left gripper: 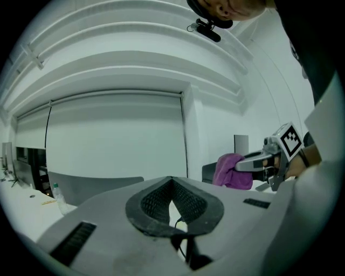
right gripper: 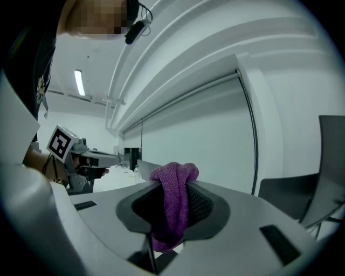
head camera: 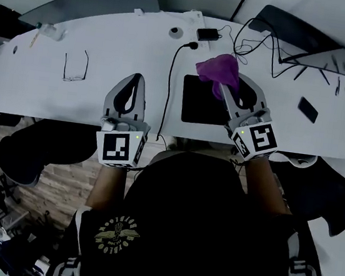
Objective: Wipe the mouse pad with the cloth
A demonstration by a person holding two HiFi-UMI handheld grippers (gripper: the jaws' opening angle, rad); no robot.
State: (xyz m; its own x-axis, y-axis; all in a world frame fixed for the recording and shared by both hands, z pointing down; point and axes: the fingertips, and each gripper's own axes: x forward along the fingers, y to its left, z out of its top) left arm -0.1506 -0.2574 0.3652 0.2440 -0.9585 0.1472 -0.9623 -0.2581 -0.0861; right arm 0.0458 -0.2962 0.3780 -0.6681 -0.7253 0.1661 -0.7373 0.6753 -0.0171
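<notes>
Mouse pad (head camera: 200, 106) on desk (head camera: 108, 50), white walls (left gripper: 113, 140)

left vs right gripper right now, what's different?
The left gripper is shut on nothing; the right gripper clamps the purple cloth. The left gripper sits over bare table, left of the cable; the right gripper is over the black mouse pad. Both point away from the person.

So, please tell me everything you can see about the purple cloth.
The purple cloth looks like soft, finely ribbed fabric, bunched into folds. The right gripper is shut on it: one fold bulges past the jaw tips and a tail hangs down behind them. In the head view it lies over the far edge of the black mouse pad; whether it touches the pad cannot be told.
</notes>
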